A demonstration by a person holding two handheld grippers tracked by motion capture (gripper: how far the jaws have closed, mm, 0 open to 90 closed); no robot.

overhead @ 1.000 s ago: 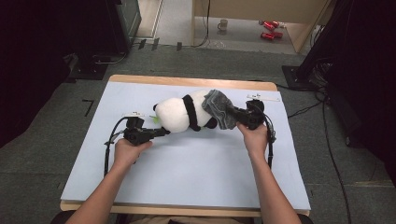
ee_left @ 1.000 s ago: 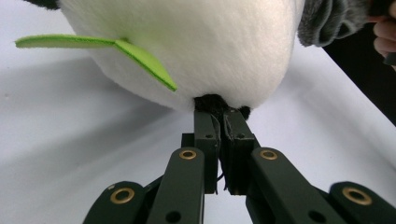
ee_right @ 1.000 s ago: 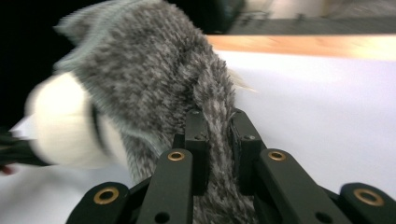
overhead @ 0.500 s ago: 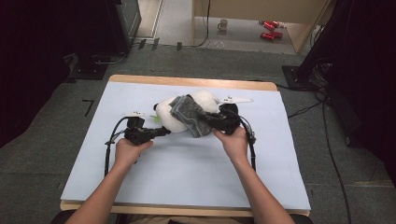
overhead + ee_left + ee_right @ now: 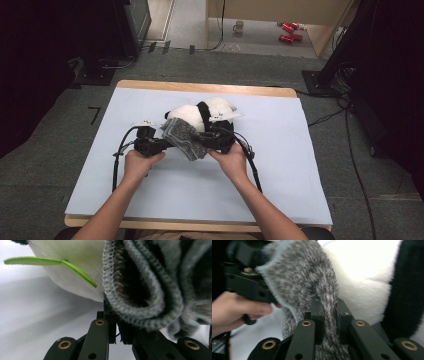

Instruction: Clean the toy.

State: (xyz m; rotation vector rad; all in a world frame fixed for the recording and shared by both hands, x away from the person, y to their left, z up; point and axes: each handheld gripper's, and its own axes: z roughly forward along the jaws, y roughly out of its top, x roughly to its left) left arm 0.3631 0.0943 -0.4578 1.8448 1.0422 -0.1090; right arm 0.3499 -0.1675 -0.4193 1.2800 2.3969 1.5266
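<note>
A black-and-white panda plush lies mid-table on the pale blue mat. A grey fuzzy cloth hangs in front of it, between the two grippers. My right gripper is shut on the cloth, which is pinched between its fingers, with the panda's white and black fur just behind. My left gripper points right, its jaws close together. The cloth's hemmed fold drapes over its tips. A green felt leaf sticks out of the panda's white body.
Cables trail from both grippers across the mat toward the person's forearms. The wooden table edge runs behind the panda. Open mat lies to the left, to the right and in front of the hands.
The right gripper has carried the cloth leftward from the panda's right side, across its front, to the left gripper's tips. The left gripper has stayed in place.
</note>
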